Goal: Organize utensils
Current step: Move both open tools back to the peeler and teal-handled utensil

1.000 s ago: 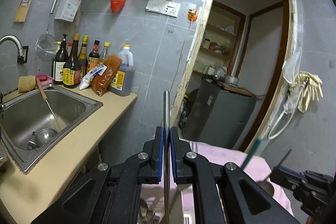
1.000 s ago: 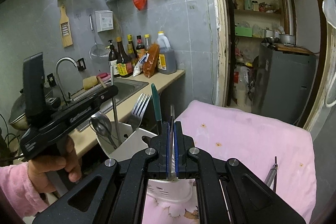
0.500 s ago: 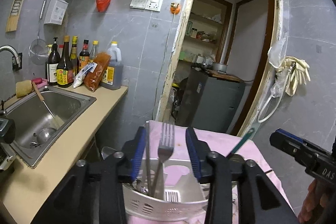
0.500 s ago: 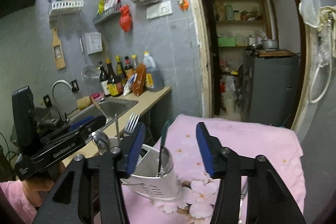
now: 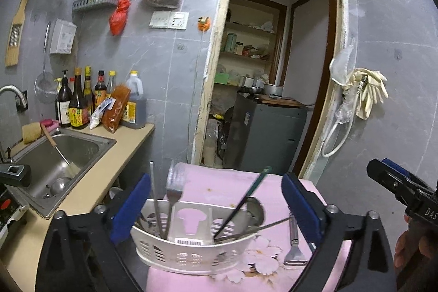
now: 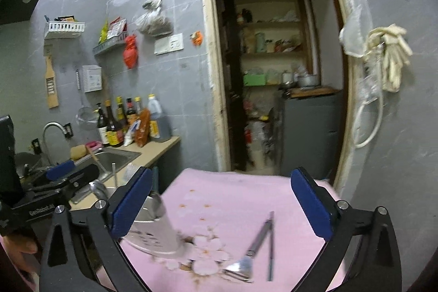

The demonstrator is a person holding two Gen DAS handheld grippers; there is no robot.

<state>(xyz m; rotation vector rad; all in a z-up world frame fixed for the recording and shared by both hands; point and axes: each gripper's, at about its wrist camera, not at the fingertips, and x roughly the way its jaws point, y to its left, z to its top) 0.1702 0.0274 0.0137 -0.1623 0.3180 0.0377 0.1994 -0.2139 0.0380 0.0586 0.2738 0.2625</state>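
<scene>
Steel peeler (image 6: 253, 248) lies loose on the cloth (image 6: 235, 199); both grippers (image 5: 216, 207) (image 6: 219, 204) gape wide, holding nothing. Pinch its handle squarely, then lift it into the caddy (image 5: 191, 251).

A utensil caddy (image 5: 191, 245) is sitting on the desk (image 5: 227, 188), holding a fork (image 5: 173, 192) at its left and a ladle (image 5: 256, 207) at its right. A peeler (image 5: 295, 248) is lying just right of it. The sink (image 5: 63, 158) is lying further left.

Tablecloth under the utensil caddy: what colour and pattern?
Pink tablecloth printed with pale blossom flowers; clearest in the right wrist view, beside the white perforated caddy.
</scene>
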